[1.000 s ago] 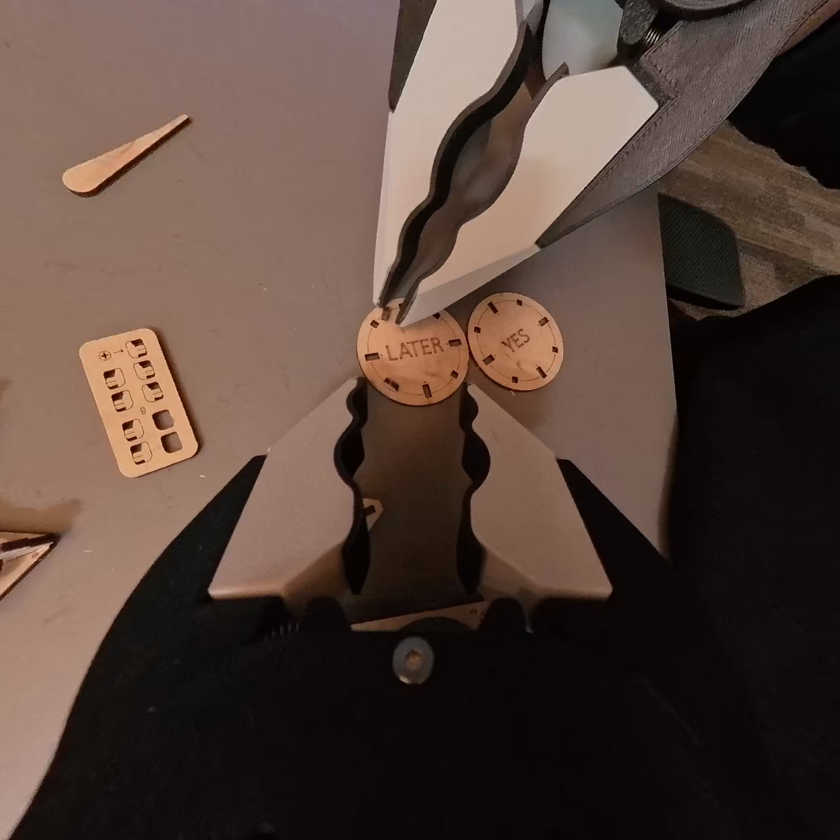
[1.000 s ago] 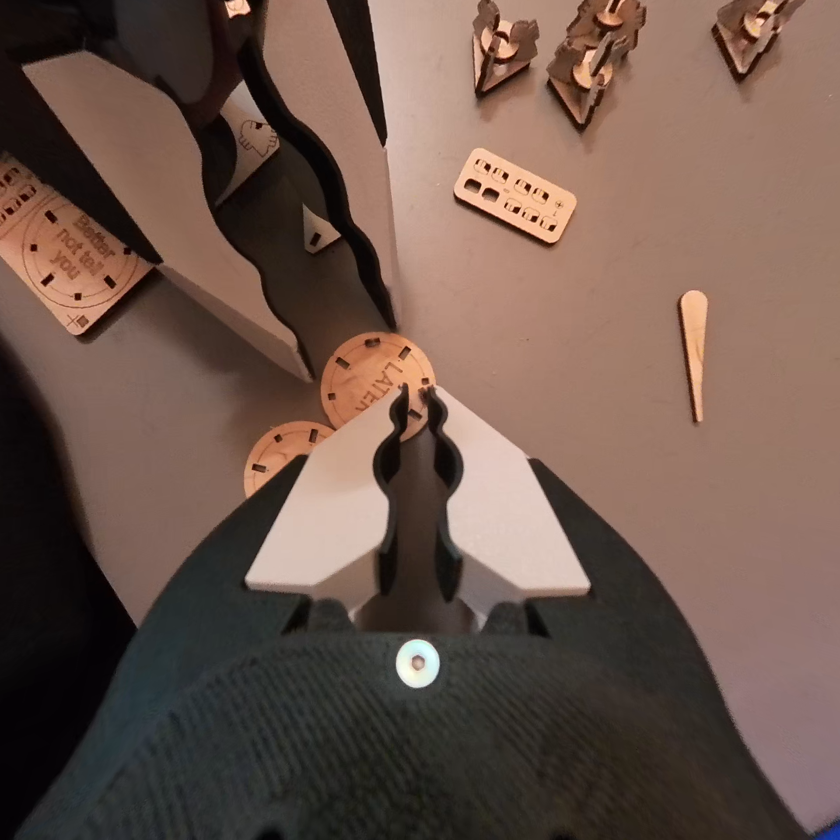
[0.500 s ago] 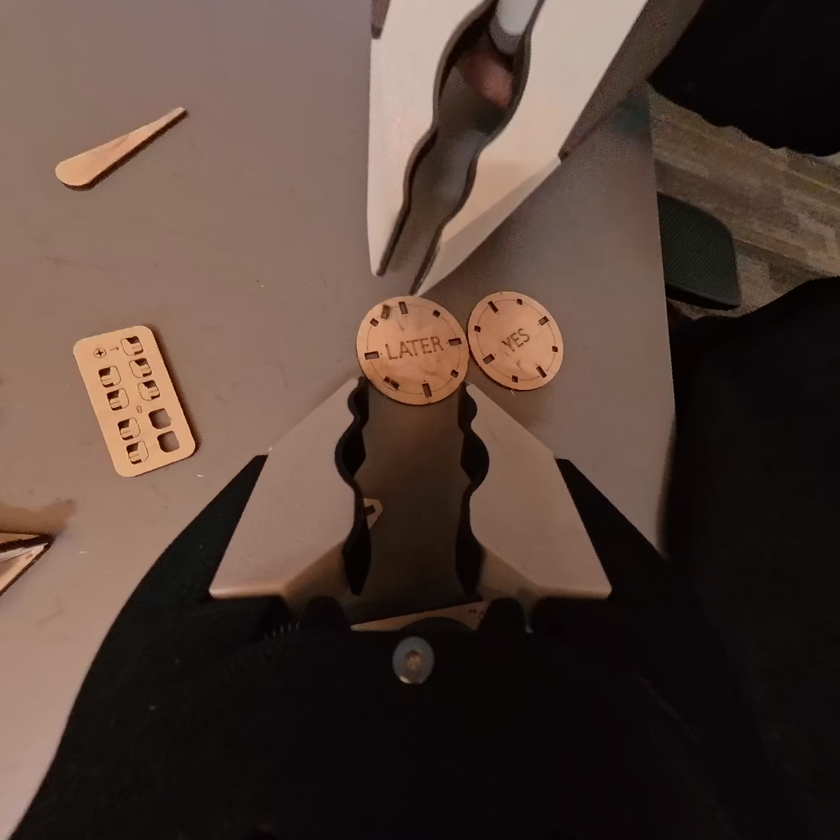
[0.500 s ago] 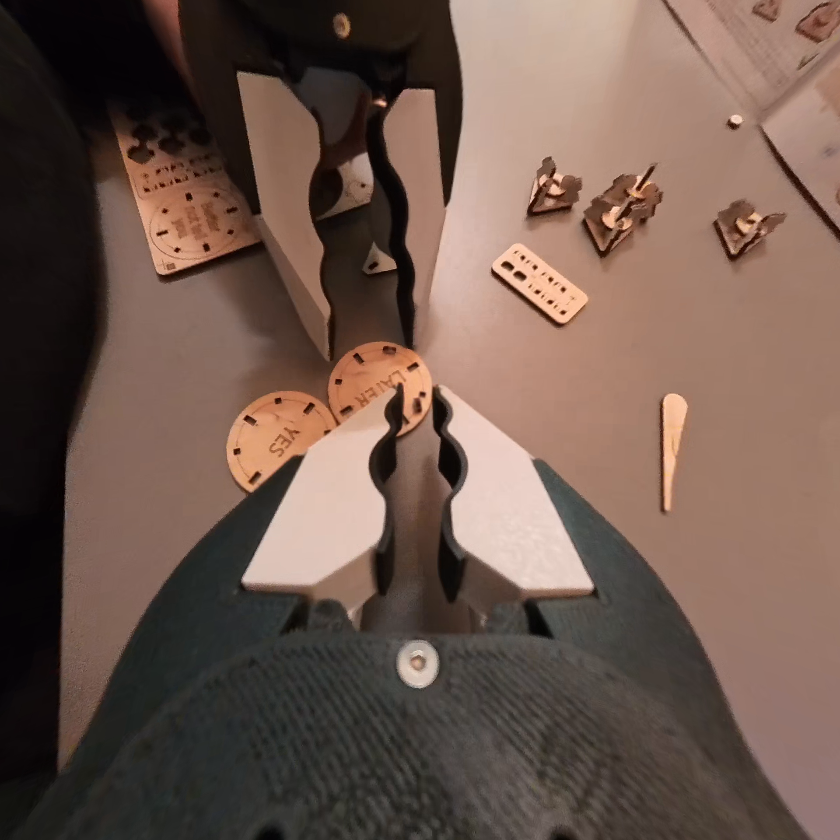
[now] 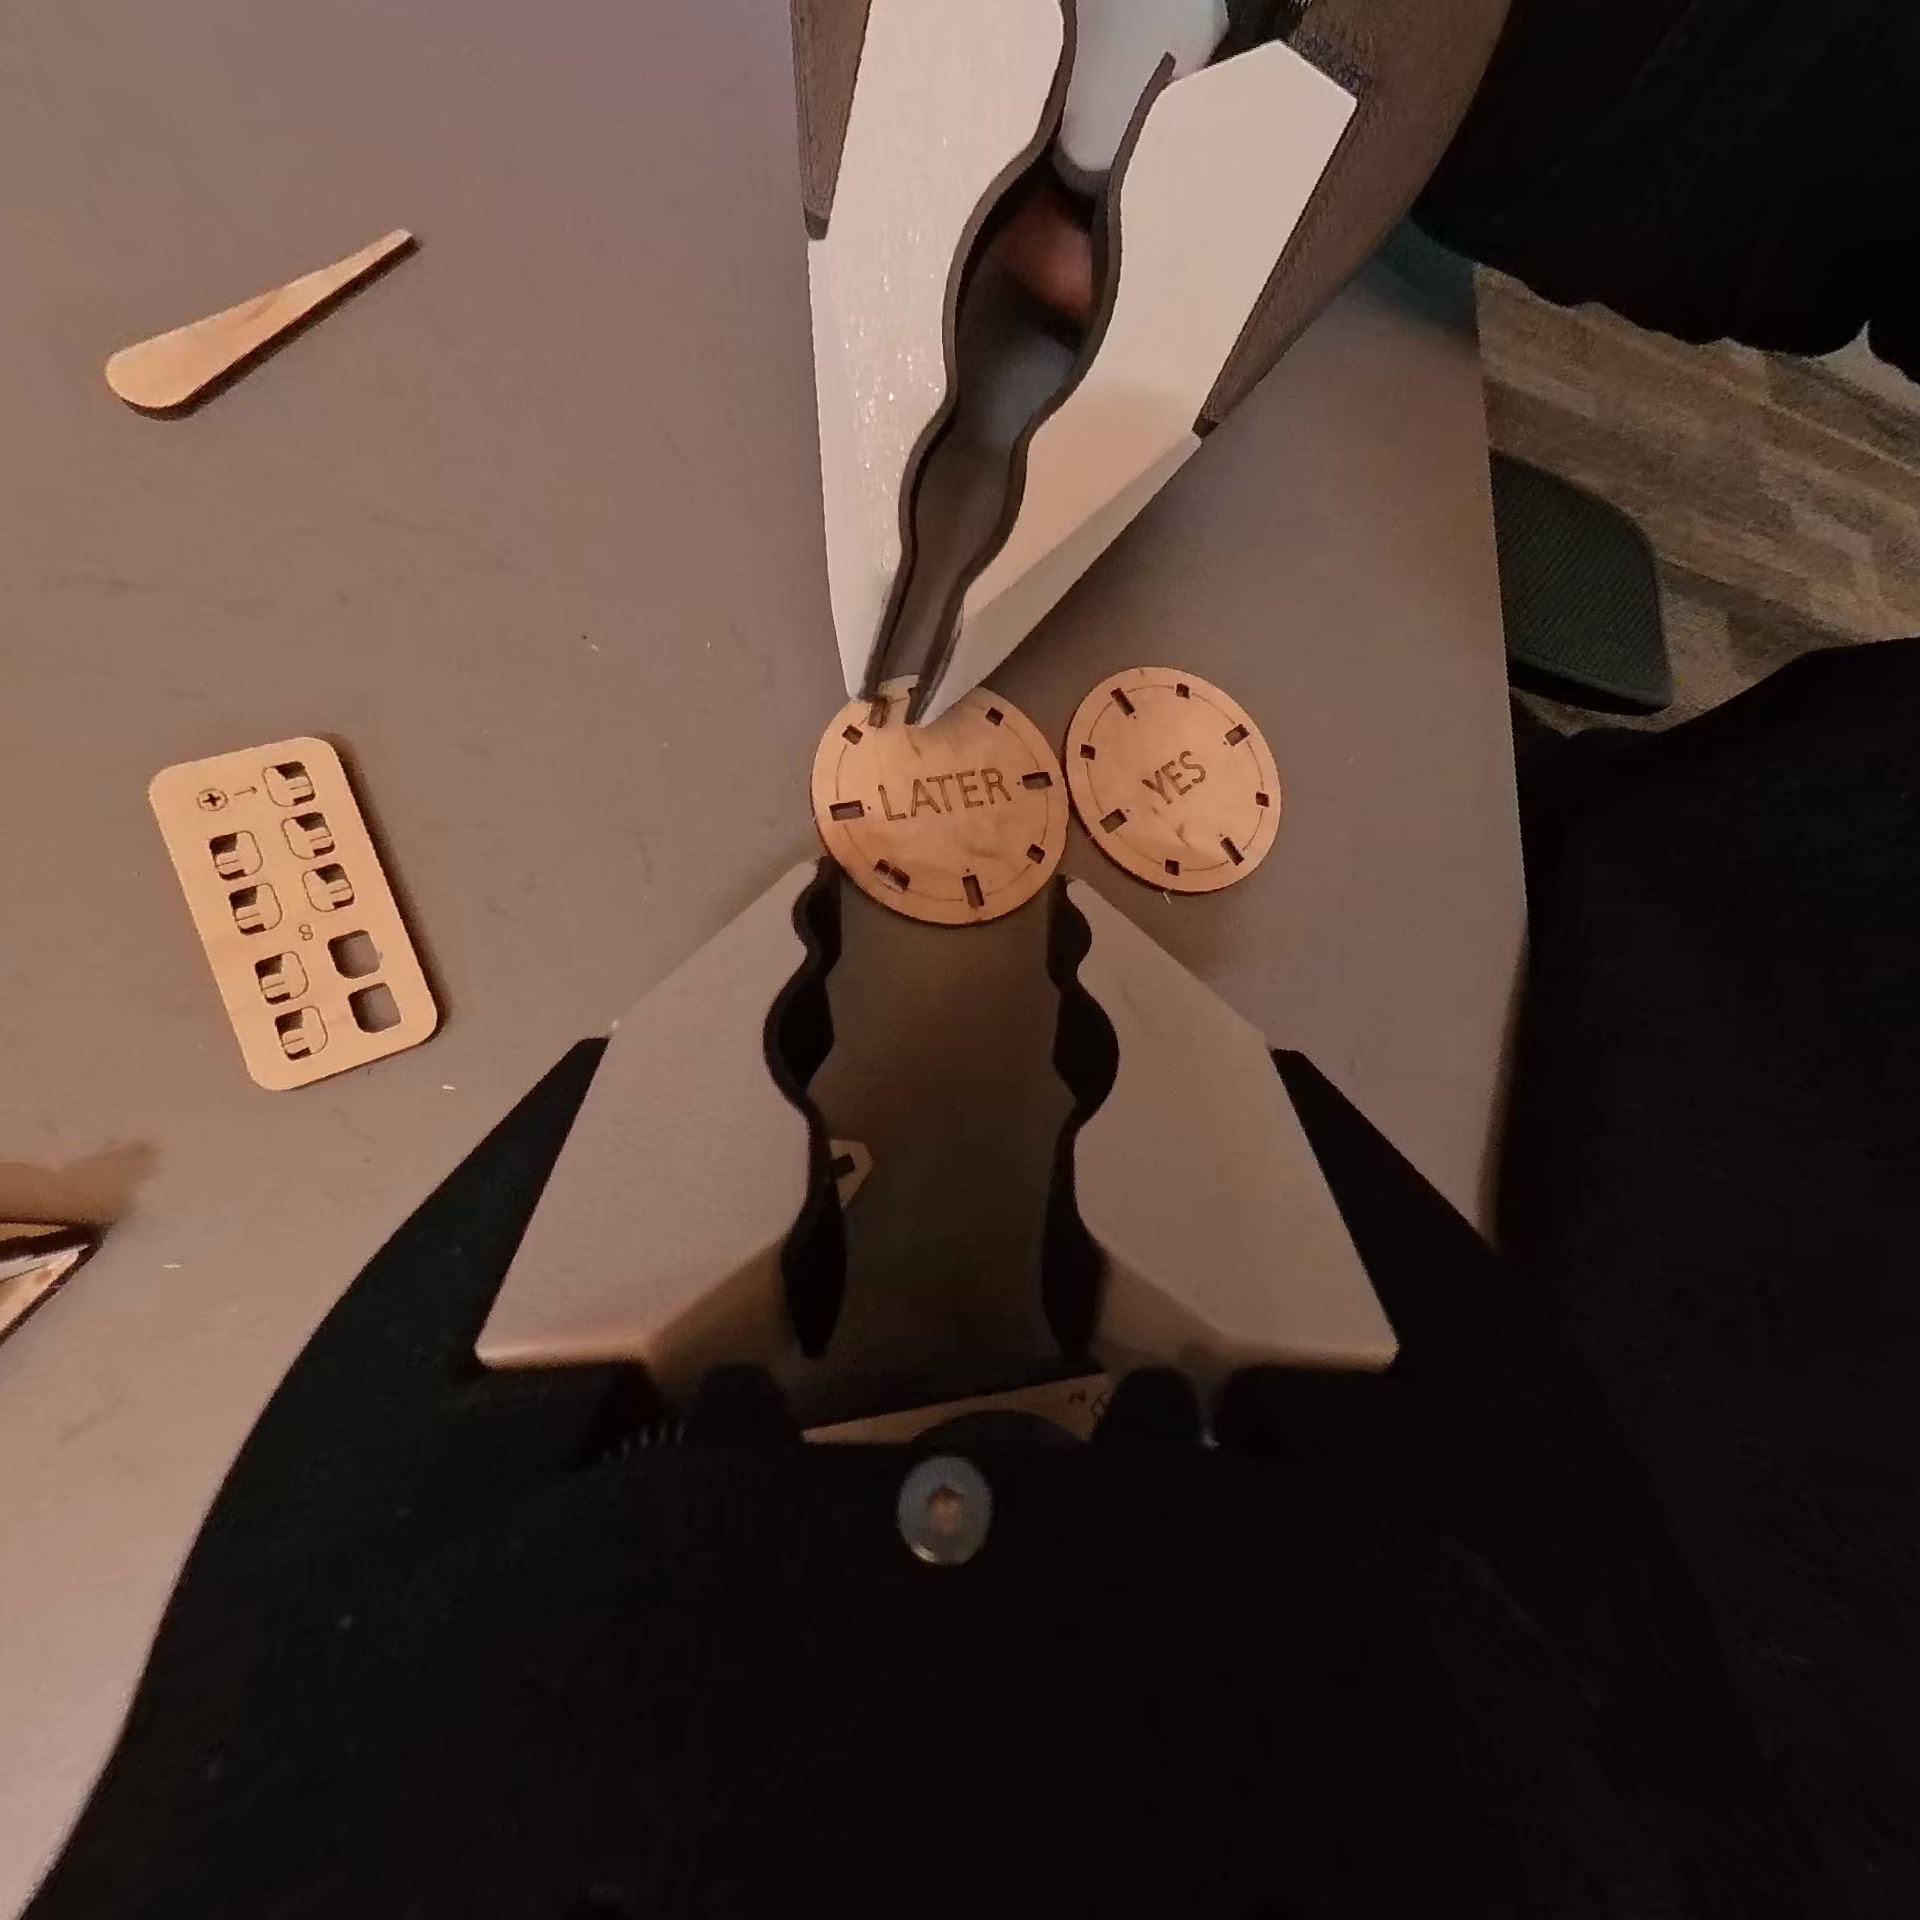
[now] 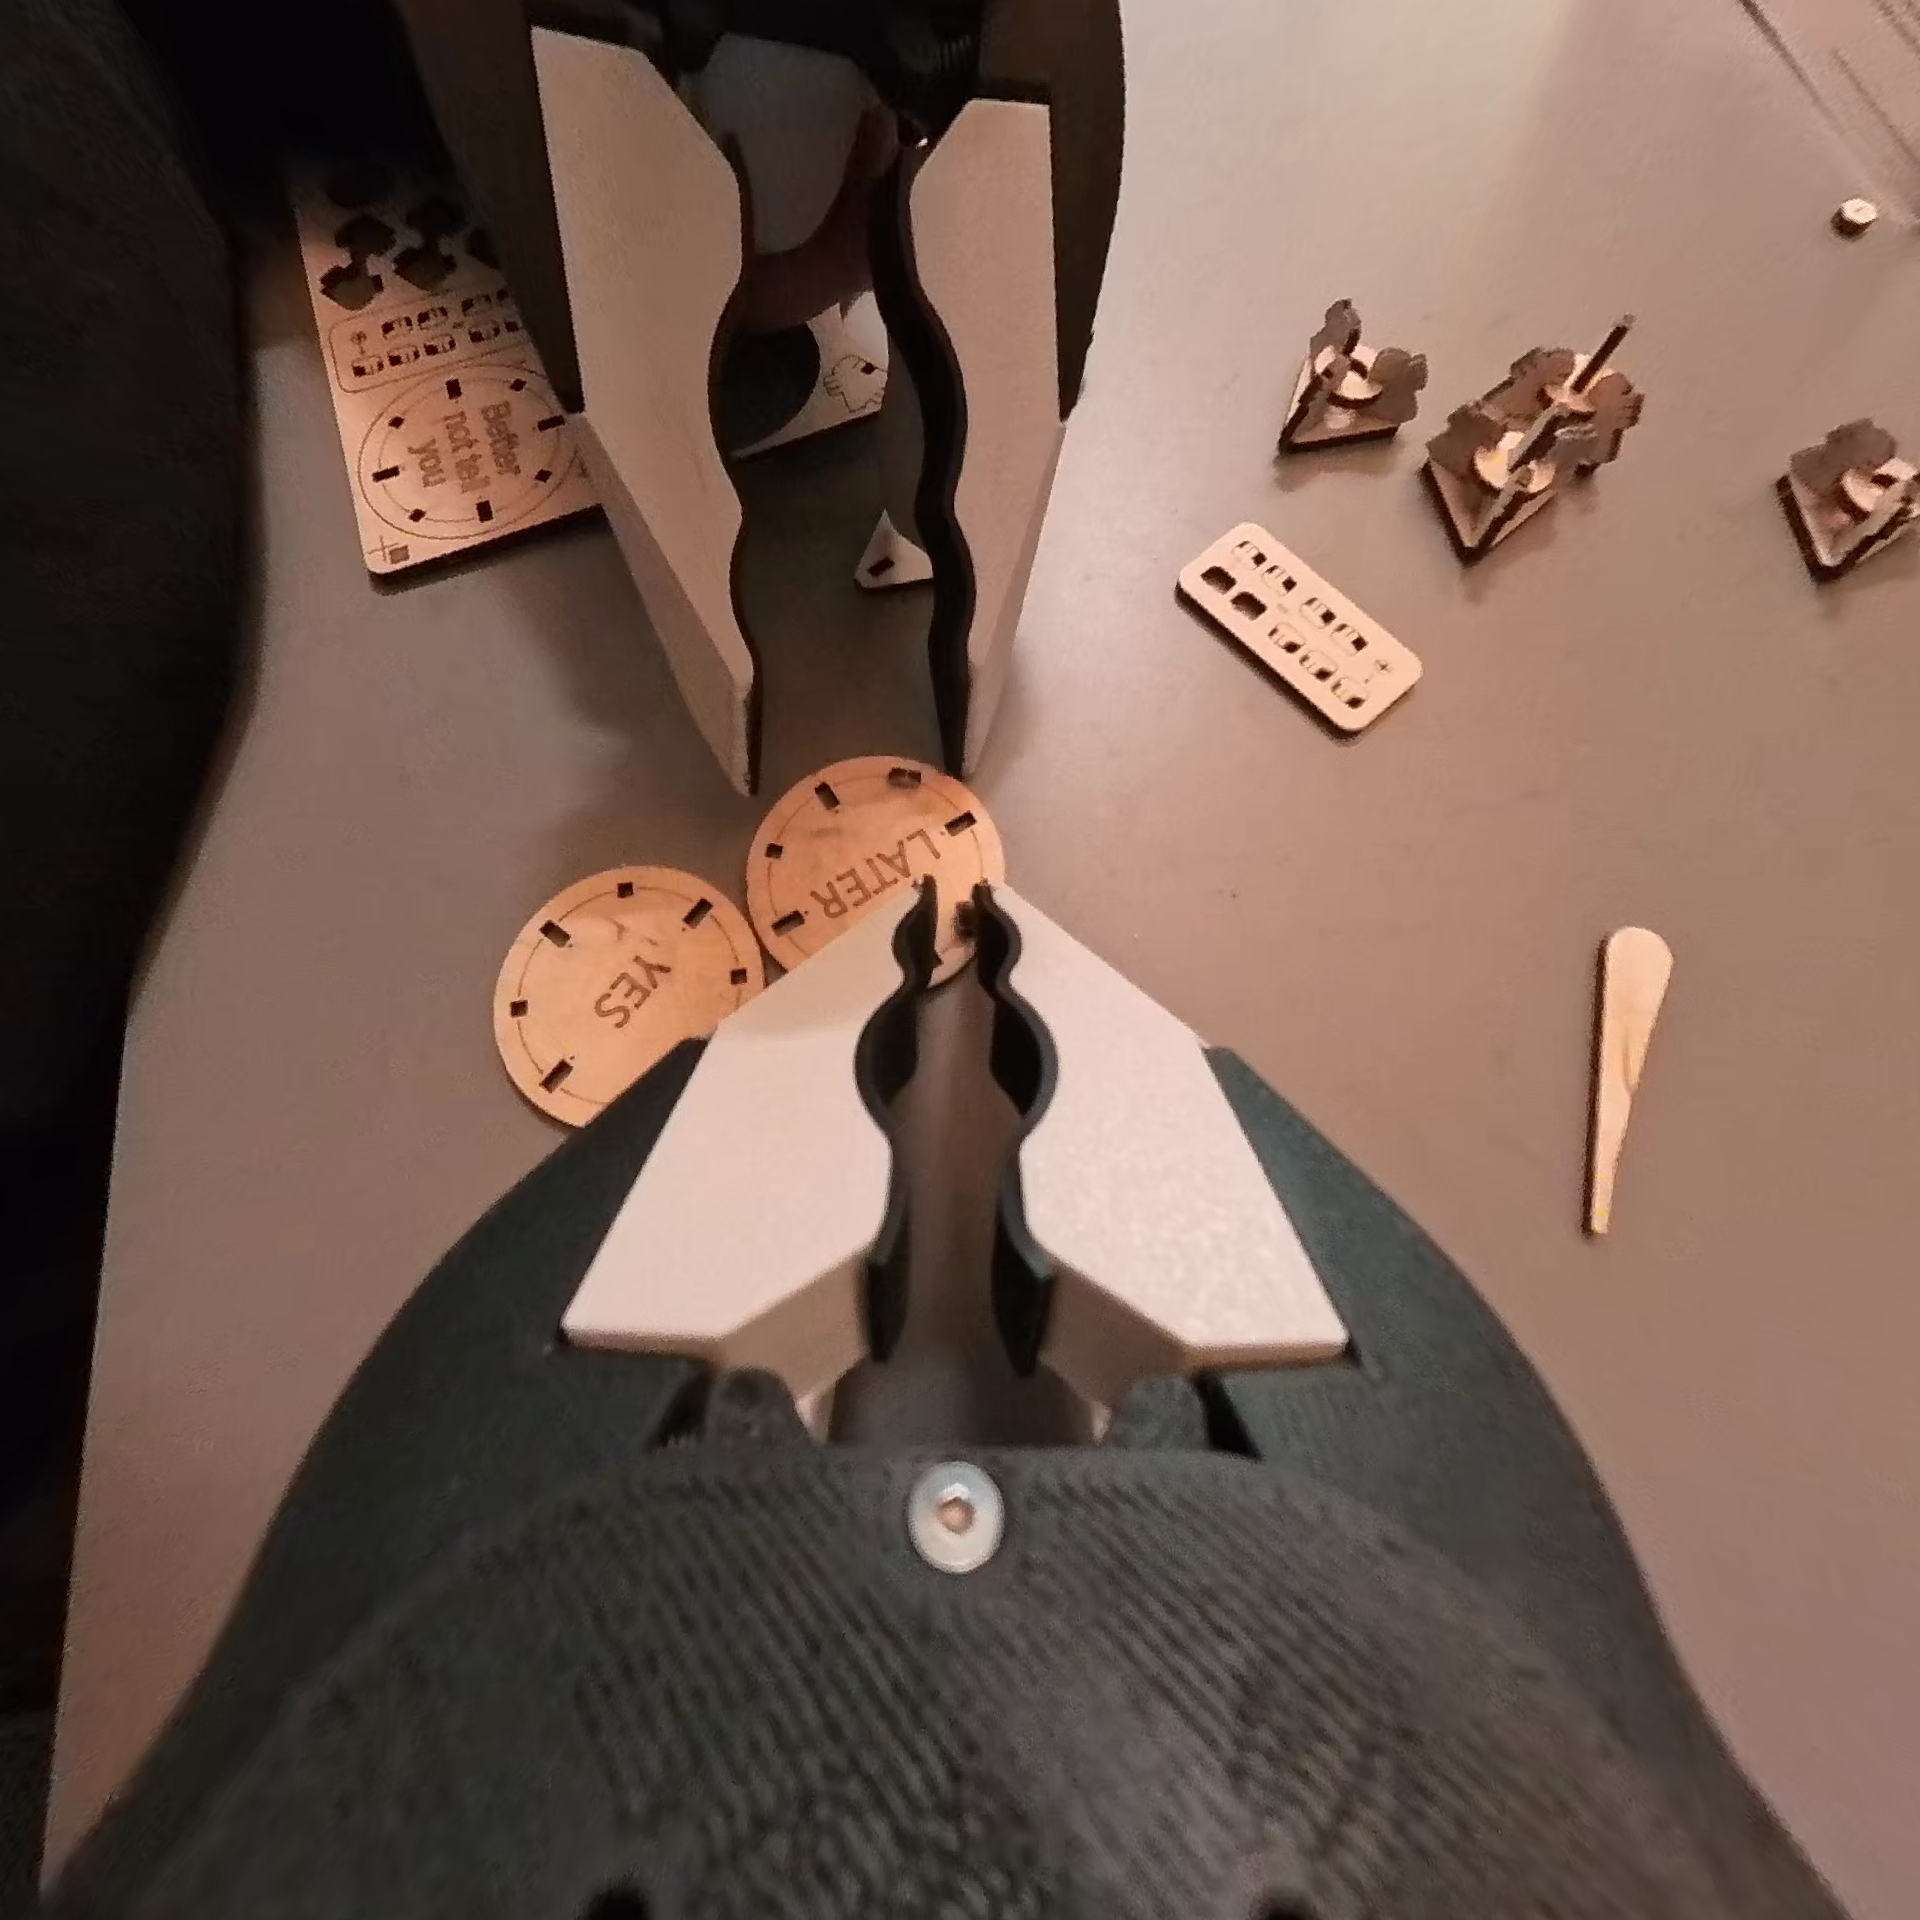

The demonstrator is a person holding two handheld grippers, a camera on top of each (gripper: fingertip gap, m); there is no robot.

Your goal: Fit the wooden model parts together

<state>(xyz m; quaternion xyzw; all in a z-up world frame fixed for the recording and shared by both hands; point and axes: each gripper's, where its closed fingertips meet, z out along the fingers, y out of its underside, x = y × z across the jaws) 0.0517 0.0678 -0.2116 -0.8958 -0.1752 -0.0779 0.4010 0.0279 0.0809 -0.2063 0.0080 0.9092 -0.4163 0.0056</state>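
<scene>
Carefully does it: the right jaws (image 6: 951, 914), narrowed to a slit and gripping nothing, touch the far rim of the near wooden disc (image 5: 940, 800), so I'd keep them level and light. The left jaws (image 5: 945, 888) stand released, straddling its near edge without pressing. On the surface (image 5: 520, 520): two discs, one slotted card (image 5: 296, 914), one teardrop stick (image 5: 260, 322), three small wooden models (image 6: 1527, 447), one cut-out sheet (image 6: 457, 457).

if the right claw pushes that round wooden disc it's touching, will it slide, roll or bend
The disc lies flat on the smooth grey table, so it would likely slide, not roll. It looks thin yet rigid, probably light. Pushed sideways, it may bump the neighbouring disc close beside it.
</scene>
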